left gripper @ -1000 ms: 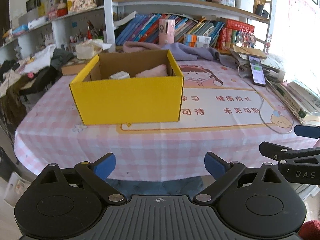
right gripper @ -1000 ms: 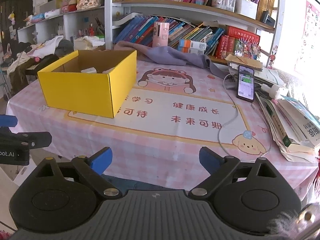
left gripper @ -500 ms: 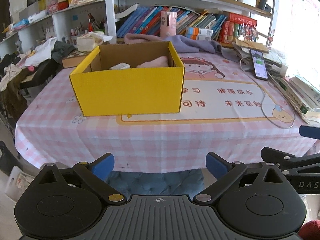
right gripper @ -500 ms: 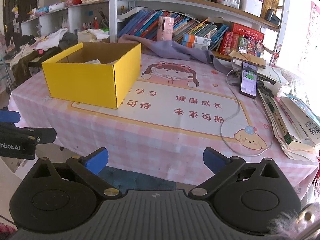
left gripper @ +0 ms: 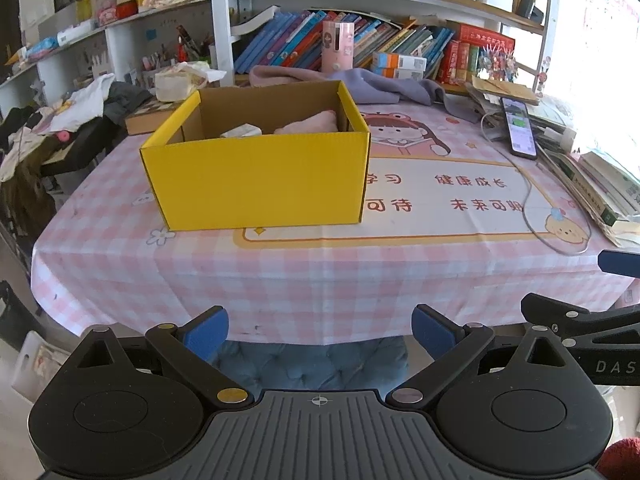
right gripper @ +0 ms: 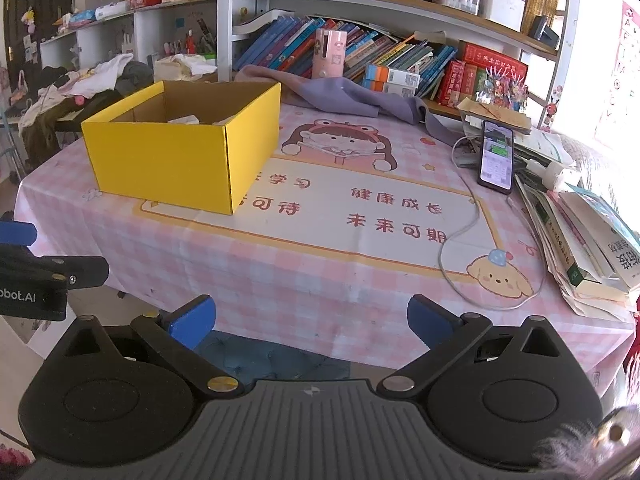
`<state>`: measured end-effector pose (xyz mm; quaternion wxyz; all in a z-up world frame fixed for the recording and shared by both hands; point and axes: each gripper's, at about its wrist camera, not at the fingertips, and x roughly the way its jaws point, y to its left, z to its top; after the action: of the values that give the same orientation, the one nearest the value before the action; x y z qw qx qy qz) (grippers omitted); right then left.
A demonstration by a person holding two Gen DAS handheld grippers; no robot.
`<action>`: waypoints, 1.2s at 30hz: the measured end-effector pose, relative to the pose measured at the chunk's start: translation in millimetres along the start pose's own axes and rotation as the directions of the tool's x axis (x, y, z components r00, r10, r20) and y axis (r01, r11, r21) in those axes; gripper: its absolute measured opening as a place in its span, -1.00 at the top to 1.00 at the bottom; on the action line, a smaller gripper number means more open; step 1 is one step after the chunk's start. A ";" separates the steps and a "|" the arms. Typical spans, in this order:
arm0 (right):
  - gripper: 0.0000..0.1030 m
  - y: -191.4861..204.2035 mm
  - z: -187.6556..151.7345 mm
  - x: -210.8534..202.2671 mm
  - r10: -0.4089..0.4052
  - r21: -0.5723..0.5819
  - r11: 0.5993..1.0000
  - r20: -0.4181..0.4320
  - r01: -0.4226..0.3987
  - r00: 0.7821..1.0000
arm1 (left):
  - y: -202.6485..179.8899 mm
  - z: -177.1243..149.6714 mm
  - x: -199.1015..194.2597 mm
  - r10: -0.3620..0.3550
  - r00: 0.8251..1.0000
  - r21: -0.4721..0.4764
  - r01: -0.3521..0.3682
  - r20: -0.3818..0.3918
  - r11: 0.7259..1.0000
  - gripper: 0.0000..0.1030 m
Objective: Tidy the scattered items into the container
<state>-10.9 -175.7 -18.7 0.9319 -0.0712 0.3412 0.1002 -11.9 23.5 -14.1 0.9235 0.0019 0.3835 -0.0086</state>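
A yellow cardboard box point(left gripper: 256, 176) point(right gripper: 180, 156) stands on the pink checked tablecloth point(left gripper: 320, 272). Inside it lie a pink soft item point(left gripper: 310, 123) and a small white box point(left gripper: 241, 132). My left gripper point(left gripper: 320, 334) hangs in front of the table's near edge, open, with nothing between its blue pads. My right gripper point(right gripper: 310, 320) is also open and empty, just off the same edge; its arm shows at the right of the left wrist view.
A phone point(right gripper: 496, 156) with a white cable point(right gripper: 460, 236) lies at the right, beside stacked books point(right gripper: 580, 240). A lilac cloth point(right gripper: 340, 94) is draped at the back. Shelves of books rise behind. A blue cushioned seat point(left gripper: 316, 364) sits under the table edge.
Both views have pulled back slightly from the table, so the box looks a little farther off. The right jaws have spread a bit wider.
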 end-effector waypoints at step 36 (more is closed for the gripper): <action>-1.00 -4.2 4.1 2.4 -0.004 -0.001 1.000 -0.013 0.004 1.000 | -3.9 0.9 8.1 0.037 0.999 0.021 -0.036 -0.038 0.999 -0.99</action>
<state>-5.6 -178.6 -16.9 0.9299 -0.0729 0.3469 0.0980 -5.6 19.4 -19.2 0.9159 0.0183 0.4009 0.0045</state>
